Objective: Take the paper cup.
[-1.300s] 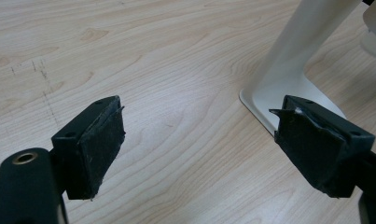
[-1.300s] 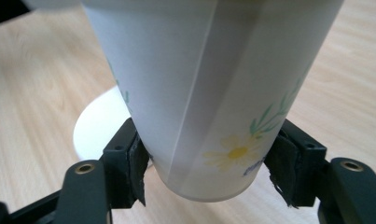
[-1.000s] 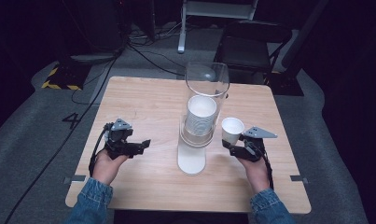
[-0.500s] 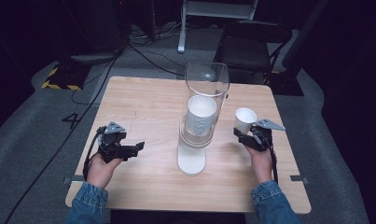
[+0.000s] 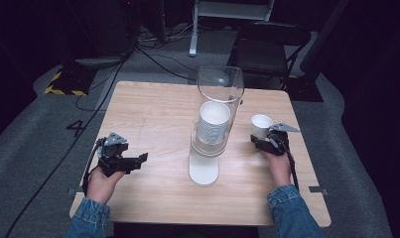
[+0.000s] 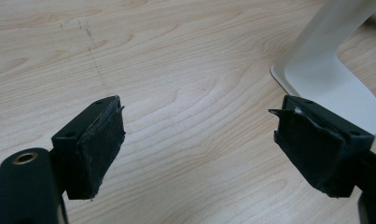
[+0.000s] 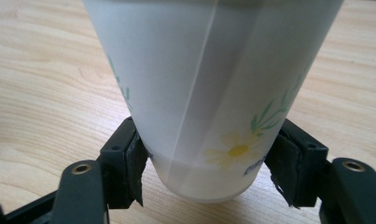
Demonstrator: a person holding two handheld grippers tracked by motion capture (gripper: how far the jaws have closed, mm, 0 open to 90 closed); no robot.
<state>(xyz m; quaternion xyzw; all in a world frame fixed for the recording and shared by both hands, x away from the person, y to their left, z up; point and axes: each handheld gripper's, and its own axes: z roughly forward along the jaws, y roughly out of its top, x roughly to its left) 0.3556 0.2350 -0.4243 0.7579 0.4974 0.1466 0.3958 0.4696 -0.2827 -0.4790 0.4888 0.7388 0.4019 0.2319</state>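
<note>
A white paper cup (image 5: 261, 125) with a daisy print (image 7: 209, 93) stands upright between the jaws of my right gripper (image 5: 257, 141), which is shut on its lower part (image 7: 209, 172). Whether its base touches the table I cannot tell. To its left is a clear dispenser tube (image 5: 220, 94) holding a stack of white cups (image 5: 214, 124) on a white stand (image 5: 203, 168). My left gripper (image 5: 140, 159) is low over the bare wood at the left, open with nothing between its pads (image 6: 199, 140). The stand's foot (image 6: 330, 79) lies just beyond its right jaw.
The wooden table (image 5: 153, 114) has bare wood on both sides of the dispenser. A black chair (image 5: 267, 49) and floor cables (image 5: 153, 54) lie beyond the far edge. The table's right edge is close to my right hand.
My right gripper carried the cup to the right and away from the dispenser, then nearly stopped. My left gripper drifted slightly left and toward the near edge, still open.
</note>
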